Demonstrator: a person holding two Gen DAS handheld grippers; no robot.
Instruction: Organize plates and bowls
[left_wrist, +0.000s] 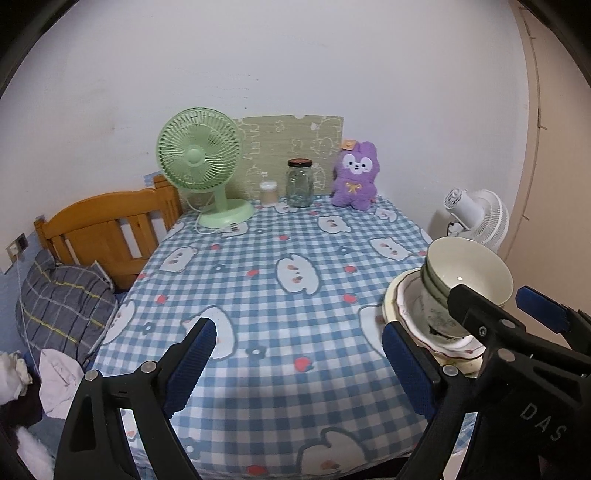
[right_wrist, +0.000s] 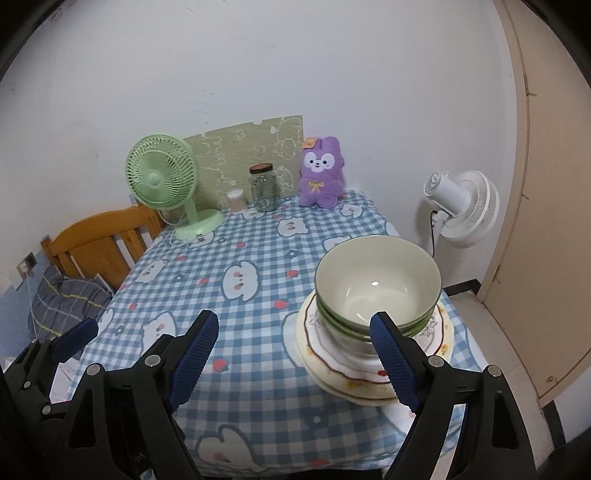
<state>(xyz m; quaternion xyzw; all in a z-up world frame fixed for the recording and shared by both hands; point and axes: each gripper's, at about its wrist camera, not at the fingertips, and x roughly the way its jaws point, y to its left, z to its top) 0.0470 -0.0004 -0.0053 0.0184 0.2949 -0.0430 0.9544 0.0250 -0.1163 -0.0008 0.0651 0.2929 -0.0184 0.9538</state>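
At the bottom of the left wrist view the left claw stands wide open with its blue ribbed pads over bare cloth, nothing between them, and the right wrist view shows the right claw just as wide, also empty (its right pad overlaps the crockery in the picture, but I cannot tell whether it touches). Under both lies the surface covered in a blue-and-white checked cloth printed with white bears and red strawberries. On it, at the lower right of the right wrist frame, sits the stack of cream scallop-edged plates with dark rims and small flower prints, near the cloth's right edge, and nested upright on top is the stack of pale green ceramic bowls, white inside; the same pile shows at the right edge of the left wrist frame, partly behind the right claw's black arm. Farther back, in the upper middle of the frame, stand a mint-green desk fan, a small frosted container, a clear glass jar with a dark lid and a purple plush bunny, all before a green patterned board leaning on the white wall. At the left is an orange wooden headboard, at the right a white standing fan.
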